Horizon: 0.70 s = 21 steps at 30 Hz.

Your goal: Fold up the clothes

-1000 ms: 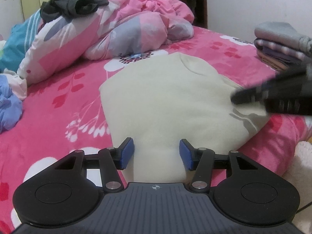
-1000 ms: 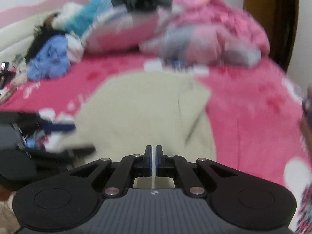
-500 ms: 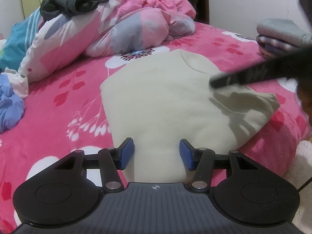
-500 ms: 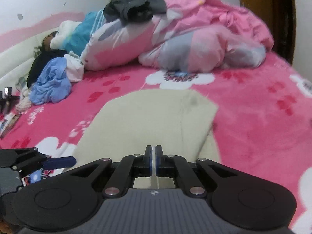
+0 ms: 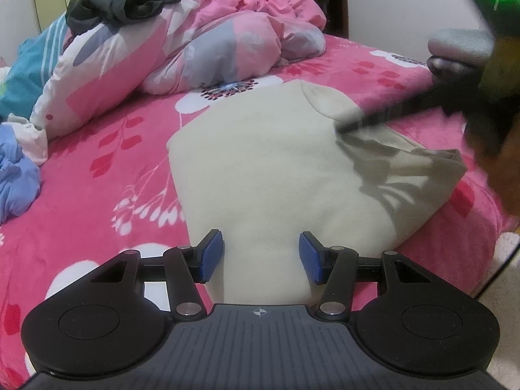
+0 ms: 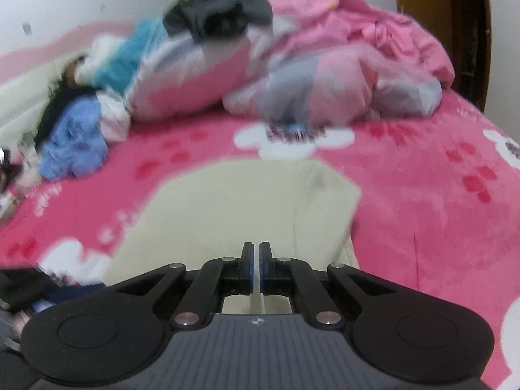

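A cream garment point(image 5: 260, 162) lies flat on the pink flowered blanket point(image 5: 97, 175), folded into a long shape with its collar at the far end. My left gripper point(image 5: 261, 256) hovers open over the garment's near edge, its blue pads apart and nothing between them. My right gripper point(image 6: 255, 268) is shut, with no cloth visible between its pads. In the left wrist view the right gripper point(image 5: 339, 127) reaches in from the right as a dark blur, its tip on the garment's far right part near the collar. From the right wrist view the cream garment point(image 6: 227, 201) lies just ahead.
A rumpled pink quilt point(image 5: 243, 39) and a pillow point(image 5: 107, 65) topped by a dark garment point(image 5: 120, 0) fill the head of the bed. Loose blue clothing point(image 5: 13, 182) lies at the left. A stack of folded clothes point(image 5: 455, 45) sits at the far right edge.
The right gripper has swept from the garment's right edge leftward and farther, toward the collar. The left gripper has stayed where it was, still open.
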Each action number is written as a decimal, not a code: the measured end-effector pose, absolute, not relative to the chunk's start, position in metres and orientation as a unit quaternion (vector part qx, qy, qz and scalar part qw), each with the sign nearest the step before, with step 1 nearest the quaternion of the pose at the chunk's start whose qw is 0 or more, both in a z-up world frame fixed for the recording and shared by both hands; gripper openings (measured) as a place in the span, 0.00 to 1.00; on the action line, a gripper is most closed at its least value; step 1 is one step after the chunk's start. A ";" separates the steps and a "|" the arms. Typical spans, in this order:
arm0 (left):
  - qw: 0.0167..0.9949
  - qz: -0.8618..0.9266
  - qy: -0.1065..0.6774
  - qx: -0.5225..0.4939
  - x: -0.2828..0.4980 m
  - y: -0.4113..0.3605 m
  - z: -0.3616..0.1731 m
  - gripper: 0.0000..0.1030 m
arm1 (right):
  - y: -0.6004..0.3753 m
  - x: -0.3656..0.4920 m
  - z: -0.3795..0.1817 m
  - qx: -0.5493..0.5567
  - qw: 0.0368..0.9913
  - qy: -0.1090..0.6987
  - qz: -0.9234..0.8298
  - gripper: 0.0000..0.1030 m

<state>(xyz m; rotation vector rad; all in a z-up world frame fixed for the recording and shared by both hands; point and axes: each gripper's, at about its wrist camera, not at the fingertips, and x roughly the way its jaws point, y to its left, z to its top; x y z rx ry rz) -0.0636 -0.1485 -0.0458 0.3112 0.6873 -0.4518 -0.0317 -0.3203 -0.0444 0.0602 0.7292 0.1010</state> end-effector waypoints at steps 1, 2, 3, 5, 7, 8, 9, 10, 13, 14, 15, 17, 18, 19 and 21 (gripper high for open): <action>0.905 -0.219 0.331 0.153 -0.064 -0.149 -0.046 0.51 | -0.319 -0.034 -0.060 0.014 0.935 0.350 0.050 0.00; 0.905 -0.218 0.330 0.155 -0.065 -0.150 -0.046 0.51 | -0.318 -0.038 -0.062 0.003 0.938 0.342 0.052 0.00; 0.906 -0.217 0.329 0.157 -0.065 -0.150 -0.047 0.51 | -0.316 -0.040 -0.059 -0.008 0.937 0.344 0.051 0.00; 0.906 -0.216 0.328 0.158 -0.065 -0.150 -0.047 0.51 | -0.317 -0.034 -0.042 0.003 0.930 0.365 0.044 0.01; 0.906 -0.217 0.329 0.155 -0.064 -0.150 -0.048 0.51 | -0.319 -0.032 -0.018 0.011 0.941 0.335 0.040 0.01; 0.906 -0.218 0.328 0.155 -0.065 -0.149 -0.048 0.51 | -0.320 -0.031 -0.007 0.010 0.949 0.314 0.033 0.01; 0.906 -0.218 0.328 0.155 -0.065 -0.149 -0.048 0.51 | -0.324 -0.030 0.002 0.016 0.955 0.294 0.032 0.01; 0.907 -0.219 0.327 0.154 -0.065 -0.149 -0.048 0.51 | -0.328 -0.028 0.009 0.027 0.960 0.275 0.035 0.01; 0.908 -0.229 0.319 0.145 -0.065 -0.144 -0.049 0.52 | -0.337 -0.012 -0.007 0.047 0.958 0.277 0.050 0.01; 0.909 -0.241 0.315 0.133 -0.063 -0.139 -0.049 0.52 | -0.338 -0.004 -0.023 0.044 0.950 0.306 0.048 0.01; 0.909 -0.254 0.310 0.117 -0.061 -0.132 -0.047 0.51 | -0.338 0.001 -0.039 0.039 0.944 0.324 0.045 0.00; 0.916 -0.262 0.290 0.087 -0.060 -0.116 -0.037 0.51 | -0.342 0.001 -0.064 0.033 0.943 0.328 0.044 0.00; 0.920 -0.266 0.277 0.078 -0.059 -0.111 -0.031 0.50 | -0.346 0.001 -0.068 0.050 0.941 0.333 0.042 0.00; 0.924 -0.270 0.263 0.071 -0.056 -0.108 -0.024 0.50 | -0.353 0.002 -0.065 0.080 0.936 0.340 0.041 0.00; 0.929 -0.274 0.240 0.061 -0.047 -0.106 -0.012 0.50 | -0.354 0.003 -0.064 0.085 0.934 0.344 0.044 0.00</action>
